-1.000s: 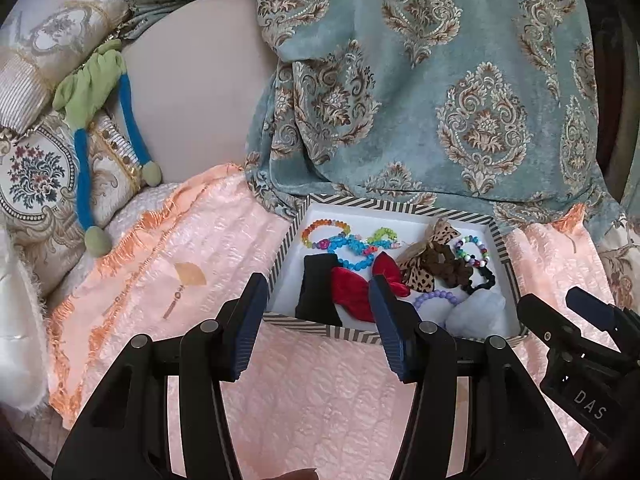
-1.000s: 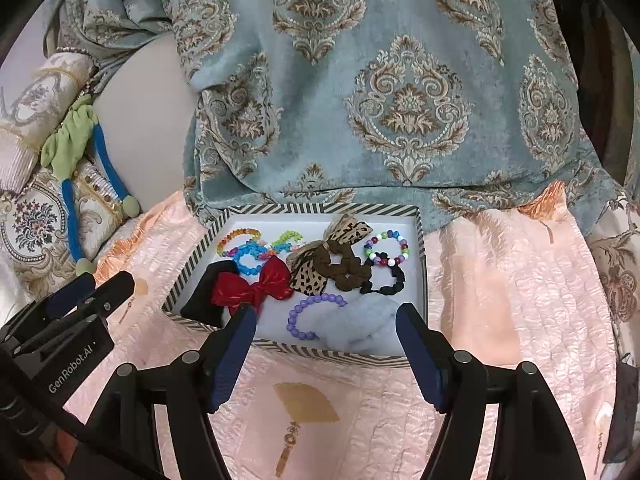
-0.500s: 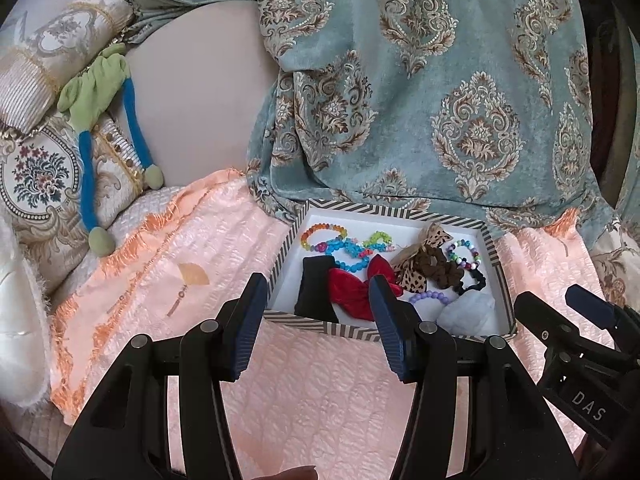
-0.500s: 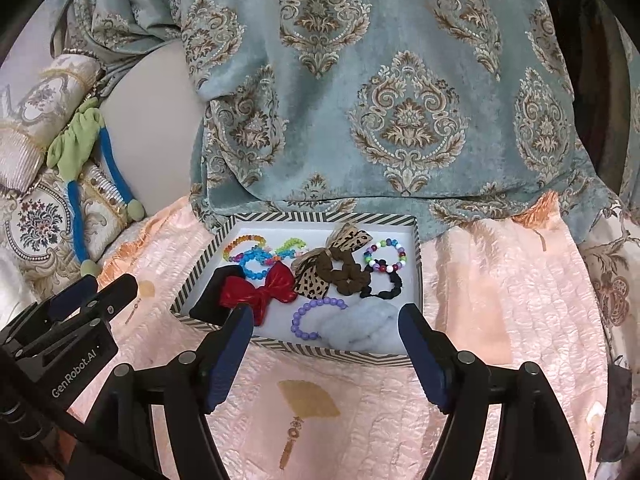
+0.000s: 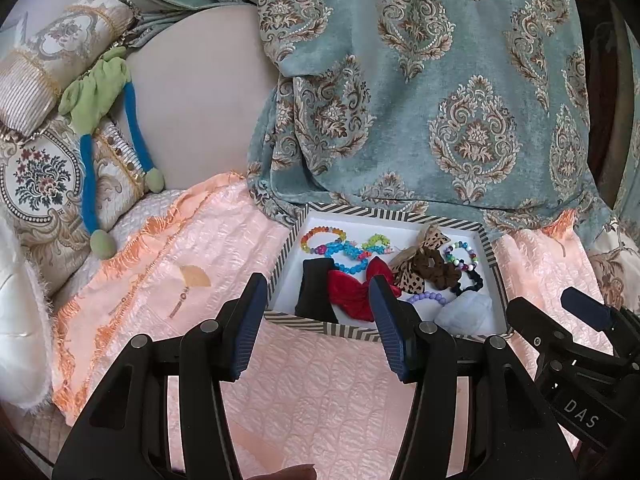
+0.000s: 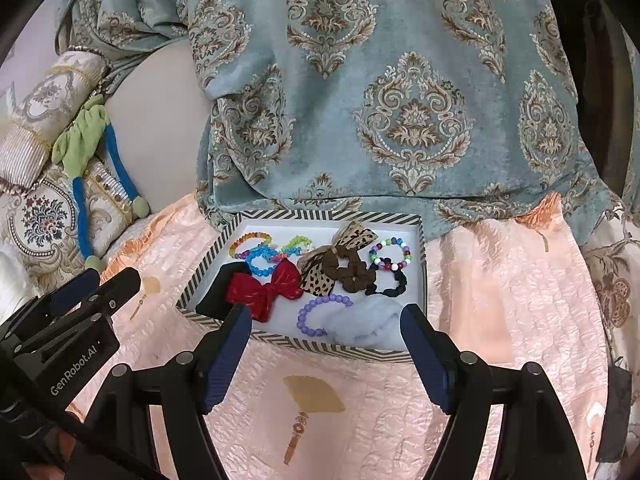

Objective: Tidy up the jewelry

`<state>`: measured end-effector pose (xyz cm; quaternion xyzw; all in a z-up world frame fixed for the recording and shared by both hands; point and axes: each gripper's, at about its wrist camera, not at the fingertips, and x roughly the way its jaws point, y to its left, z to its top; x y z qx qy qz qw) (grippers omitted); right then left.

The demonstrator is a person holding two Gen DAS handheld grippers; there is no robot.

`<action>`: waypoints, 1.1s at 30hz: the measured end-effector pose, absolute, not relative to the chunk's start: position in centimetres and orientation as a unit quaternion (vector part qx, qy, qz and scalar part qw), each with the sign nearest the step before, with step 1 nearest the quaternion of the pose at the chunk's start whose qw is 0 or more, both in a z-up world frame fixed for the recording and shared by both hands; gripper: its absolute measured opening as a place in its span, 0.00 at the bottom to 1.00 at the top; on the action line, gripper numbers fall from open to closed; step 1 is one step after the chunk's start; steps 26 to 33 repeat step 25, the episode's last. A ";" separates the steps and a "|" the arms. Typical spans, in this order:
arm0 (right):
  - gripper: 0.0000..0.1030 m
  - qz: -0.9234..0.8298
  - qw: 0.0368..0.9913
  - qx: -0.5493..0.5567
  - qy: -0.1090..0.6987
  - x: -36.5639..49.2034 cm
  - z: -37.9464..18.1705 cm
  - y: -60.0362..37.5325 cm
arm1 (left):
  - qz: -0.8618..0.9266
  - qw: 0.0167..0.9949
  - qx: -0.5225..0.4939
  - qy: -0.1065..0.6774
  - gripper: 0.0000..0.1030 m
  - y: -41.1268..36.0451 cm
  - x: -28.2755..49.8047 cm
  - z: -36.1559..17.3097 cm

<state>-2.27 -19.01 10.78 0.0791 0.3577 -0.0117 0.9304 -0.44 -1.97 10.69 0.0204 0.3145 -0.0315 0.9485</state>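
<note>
A striped-rim box (image 5: 384,210) (image 6: 296,345) lies on the pink quilt and holds jewelry and hair pieces: a red bow (image 5: 352,292) (image 6: 266,290), a black piece (image 5: 314,290), bead bracelets (image 6: 390,254), a purple bracelet (image 6: 316,312), a leopard bow (image 6: 346,246), a brown scrunchie (image 6: 348,268) and a pale cloth (image 6: 368,322). My left gripper (image 5: 318,294) is open and empty, just short of the box's near rim. My right gripper (image 6: 326,326) is open and empty, also at the near rim.
A teal patterned cloth (image 6: 380,100) hangs behind the box. Embroidered cushions (image 5: 40,176) and a green-and-blue soft toy (image 5: 100,92) lie at the left. The pink quilt (image 6: 500,300) spreads around the box.
Both grippers have drawn back and up a little from the box, so it looks smaller and farther. Both stay open. The items in the box have not moved.
</note>
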 end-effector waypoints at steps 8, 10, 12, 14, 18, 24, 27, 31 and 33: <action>0.73 -0.008 0.929 0.076 0.361 -2.3 10.6 -18.8 | -0.030 0.949 0.018 0.314 0.51 -1.8 -0.6 10.6; 0.73 -0.008 0.929 0.077 0.362 -2.3 10.5 -18.8 | -0.030 0.948 0.019 0.315 0.51 -1.8 -0.6 10.6; 0.73 -0.007 0.929 0.078 0.362 -2.3 10.5 -18.8 | -0.030 0.948 0.019 0.316 0.51 -1.8 -0.6 10.6; 0.73 -0.006 0.929 0.077 0.363 -2.3 10.4 -18.8 | -0.030 0.948 0.019 0.316 0.51 -1.7 -0.6 10.5; 0.73 -0.007 0.928 0.076 0.365 -2.2 10.2 -18.8 | -0.034 0.947 0.016 0.319 0.51 -1.7 -0.5 10.2; 0.74 -0.011 0.925 0.081 0.372 -2.1 9.4 -19.6 | -0.037 0.946 0.015 0.322 0.51 -1.8 -0.2 9.4; 0.74 -0.012 0.924 0.083 0.373 -2.0 9.2 -19.9 | -0.036 0.945 0.015 0.324 0.52 -1.8 -0.1 9.3; 0.74 -0.012 0.924 0.083 0.373 -2.0 9.2 -19.9 | -0.036 0.945 0.015 0.324 0.52 -1.8 -0.1 9.3; 0.74 -0.012 0.924 0.083 0.373 -2.0 9.2 -19.9 | -0.036 0.945 0.015 0.324 0.52 -1.8 -0.1 9.3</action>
